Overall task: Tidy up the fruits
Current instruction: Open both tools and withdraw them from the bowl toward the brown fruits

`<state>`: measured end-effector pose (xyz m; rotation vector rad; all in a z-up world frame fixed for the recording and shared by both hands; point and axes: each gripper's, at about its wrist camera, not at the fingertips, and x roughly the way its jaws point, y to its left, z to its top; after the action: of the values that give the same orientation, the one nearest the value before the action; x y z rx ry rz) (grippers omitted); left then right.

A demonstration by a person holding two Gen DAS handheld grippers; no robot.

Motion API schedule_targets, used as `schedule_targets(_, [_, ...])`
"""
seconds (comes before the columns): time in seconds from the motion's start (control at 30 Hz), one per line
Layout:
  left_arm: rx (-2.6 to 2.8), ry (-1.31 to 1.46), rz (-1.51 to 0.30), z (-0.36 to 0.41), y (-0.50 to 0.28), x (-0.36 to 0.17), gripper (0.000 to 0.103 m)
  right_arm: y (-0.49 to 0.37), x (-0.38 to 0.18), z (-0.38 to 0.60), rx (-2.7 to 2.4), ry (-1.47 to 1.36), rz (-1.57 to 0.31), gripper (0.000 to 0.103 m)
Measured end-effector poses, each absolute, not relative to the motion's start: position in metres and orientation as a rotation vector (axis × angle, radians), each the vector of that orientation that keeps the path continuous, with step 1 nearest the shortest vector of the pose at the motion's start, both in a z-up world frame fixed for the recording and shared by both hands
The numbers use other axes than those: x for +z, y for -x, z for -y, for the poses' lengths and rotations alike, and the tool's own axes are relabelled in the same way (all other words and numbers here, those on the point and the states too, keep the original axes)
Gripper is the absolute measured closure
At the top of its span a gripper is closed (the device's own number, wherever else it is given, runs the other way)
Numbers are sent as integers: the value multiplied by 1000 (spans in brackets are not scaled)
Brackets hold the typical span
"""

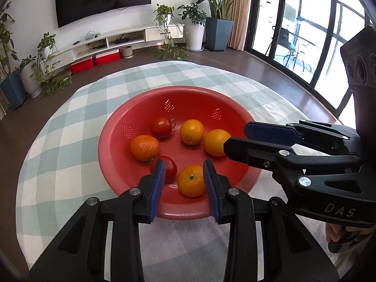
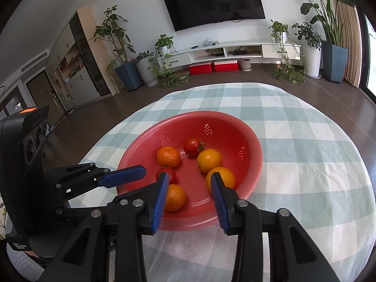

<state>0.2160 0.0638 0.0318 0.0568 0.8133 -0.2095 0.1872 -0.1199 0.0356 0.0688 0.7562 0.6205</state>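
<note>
Living-room worktop (image 1: 77,117), check cloth. L gripper (image 1: 184,188): fingers narrowly parted, empty, above near rim. R gripper (image 2: 189,198): same, empty. Red colander (image 1: 112,141) holds 4 oranges, 2 tomatoes. Step: approx. choosing first fruit. Next: open wider, lower over near orange (image 1: 190,180).

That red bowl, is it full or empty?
Partly filled: the red bowl holds four oranges and two tomatoes in one loose layer.
</note>
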Motion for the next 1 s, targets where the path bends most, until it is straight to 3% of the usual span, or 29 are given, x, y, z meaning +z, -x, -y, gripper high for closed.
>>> schedule_targets(0.57, [-163, -85, -752, -63, -158, 50, 71, -117, 40, 129, 650, -61, -674, 62])
schedule_targets(1.0, [-160, -101, -752, -55, -117, 46, 71, -61, 12, 124, 703, 3, -713, 60])
